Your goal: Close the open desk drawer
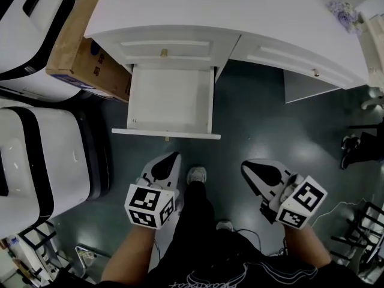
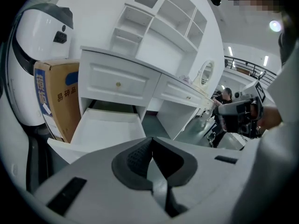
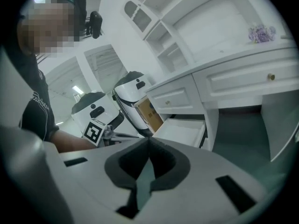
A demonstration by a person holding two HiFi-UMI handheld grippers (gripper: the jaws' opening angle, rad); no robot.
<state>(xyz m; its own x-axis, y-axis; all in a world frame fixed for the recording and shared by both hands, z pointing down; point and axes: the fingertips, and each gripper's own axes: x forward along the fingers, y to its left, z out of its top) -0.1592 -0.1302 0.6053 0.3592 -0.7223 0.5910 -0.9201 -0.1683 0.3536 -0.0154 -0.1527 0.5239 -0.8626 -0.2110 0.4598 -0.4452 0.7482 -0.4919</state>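
The white desk (image 1: 240,11) has its lower left drawer (image 1: 170,101) pulled out, empty, with a small knob (image 1: 167,138) on its front panel. The closed drawer above it (image 1: 165,48) has a brass knob. In the head view my left gripper (image 1: 173,156) hovers just short of the drawer front, shut with nothing held. My right gripper (image 1: 245,166) is further right over the floor, also shut and empty. The open drawer (image 2: 110,127) lies ahead of the left gripper (image 2: 152,142). In the right gripper view the drawer (image 3: 184,129) is ahead of that gripper (image 3: 148,142).
A cardboard box (image 1: 87,56) leans beside the desk's left side. Large white machines (image 1: 42,161) stand at the left. The desk's right drawer (image 1: 300,62) is closed. My shoes (image 1: 196,175) are on the dark floor between the grippers. Cables and stands (image 1: 360,221) sit at the right.
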